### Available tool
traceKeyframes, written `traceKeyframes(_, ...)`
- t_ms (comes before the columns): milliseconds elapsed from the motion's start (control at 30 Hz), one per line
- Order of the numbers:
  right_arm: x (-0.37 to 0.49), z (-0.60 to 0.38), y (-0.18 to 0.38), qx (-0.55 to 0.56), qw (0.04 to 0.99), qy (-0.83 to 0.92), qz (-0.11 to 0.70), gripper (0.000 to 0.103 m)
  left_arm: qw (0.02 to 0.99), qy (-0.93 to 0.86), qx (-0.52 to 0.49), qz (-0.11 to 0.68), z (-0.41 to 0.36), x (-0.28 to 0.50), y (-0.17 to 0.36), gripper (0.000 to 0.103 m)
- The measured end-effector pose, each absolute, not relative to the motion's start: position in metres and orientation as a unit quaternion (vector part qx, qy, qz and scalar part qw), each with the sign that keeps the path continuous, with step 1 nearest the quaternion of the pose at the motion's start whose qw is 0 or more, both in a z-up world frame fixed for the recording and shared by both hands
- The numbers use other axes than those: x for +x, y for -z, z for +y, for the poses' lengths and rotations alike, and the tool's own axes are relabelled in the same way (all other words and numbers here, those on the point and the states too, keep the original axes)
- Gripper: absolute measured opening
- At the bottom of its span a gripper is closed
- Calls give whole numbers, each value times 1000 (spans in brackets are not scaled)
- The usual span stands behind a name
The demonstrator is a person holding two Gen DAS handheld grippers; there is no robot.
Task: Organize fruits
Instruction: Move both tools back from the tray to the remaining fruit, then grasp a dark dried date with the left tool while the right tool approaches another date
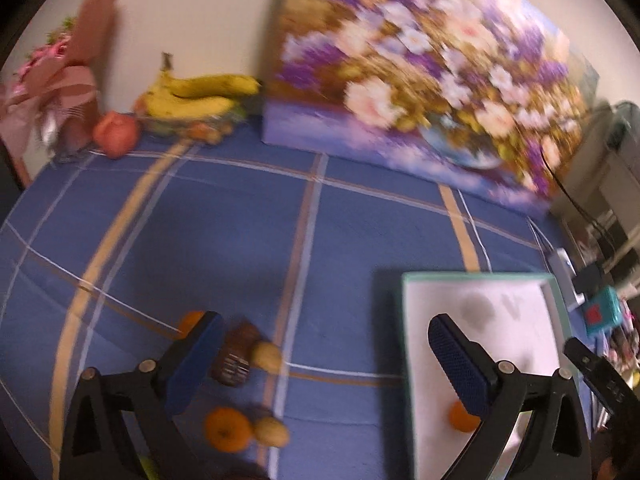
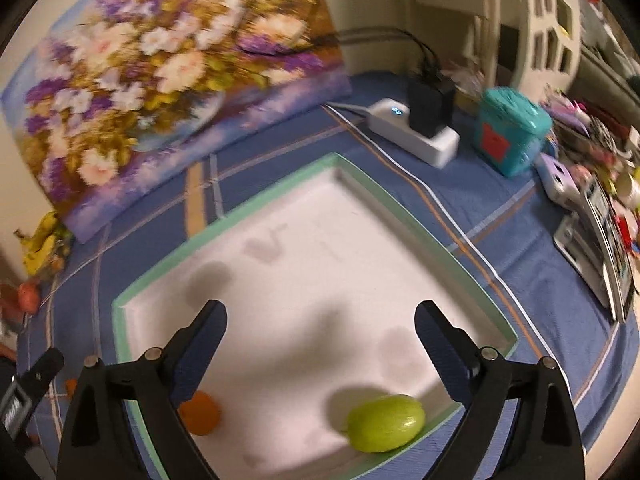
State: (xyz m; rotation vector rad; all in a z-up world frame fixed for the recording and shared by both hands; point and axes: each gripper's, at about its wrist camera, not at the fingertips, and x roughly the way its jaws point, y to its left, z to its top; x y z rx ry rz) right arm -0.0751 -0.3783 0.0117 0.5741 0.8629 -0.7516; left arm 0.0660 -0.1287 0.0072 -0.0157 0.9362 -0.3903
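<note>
My left gripper (image 1: pixel 328 356) hangs open and empty over the blue checked cloth, beside the left rim of a white tray (image 1: pixel 404 320) edged in mint green. Below its left finger lie two oranges (image 1: pixel 226 428) (image 1: pixel 190 320), two small yellow-brown fruits (image 1: pixel 266 356) (image 1: pixel 272 432) and a dark brown object (image 1: pixel 234 360). A further orange (image 1: pixel 460 420) sits in the tray. My right gripper (image 2: pixel 320 320) is open above the tray (image 2: pixel 360 176), nothing between its fingers. A green fruit (image 2: pixel 386 424) and the orange (image 2: pixel 200 412) rest on the tray floor beneath it.
Bananas (image 1: pixel 196 96) in a dish and a red apple (image 1: pixel 116 132) stand at the far left by a wrapped bouquet (image 1: pixel 52 92). A flower painting (image 1: pixel 420 80) leans on the wall. Right of the tray are a white power strip (image 2: pixel 412 132), a teal box (image 2: pixel 508 128) and clutter.
</note>
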Motion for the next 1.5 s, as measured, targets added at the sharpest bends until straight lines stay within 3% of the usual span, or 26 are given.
traceKeyframes(500,-34,-302,-48,226,860,225,397,96,894,144,-4,425,-71,51,-35,103)
traceKeyframes(933,-22,-235,-55,223,874,127,413,94,859,118,-75,492,-2,24,-4,102)
traceKeyframes(1067,-24,-227,-50,233,868,115,424,75,835,111,-109,527,13,23,12,92)
traceKeyframes(1167,-23,-221,-43,231,862,116,437,74,813,99,-133,559,23,23,27,83)
traceKeyframes(1267,-22,-216,-36,231,853,116,453,73,790,90,-153,587,28,22,40,65)
traceKeyframes(1500,-21,-209,-22,228,839,112,481,73,778,65,-144,607,27,22,50,55)
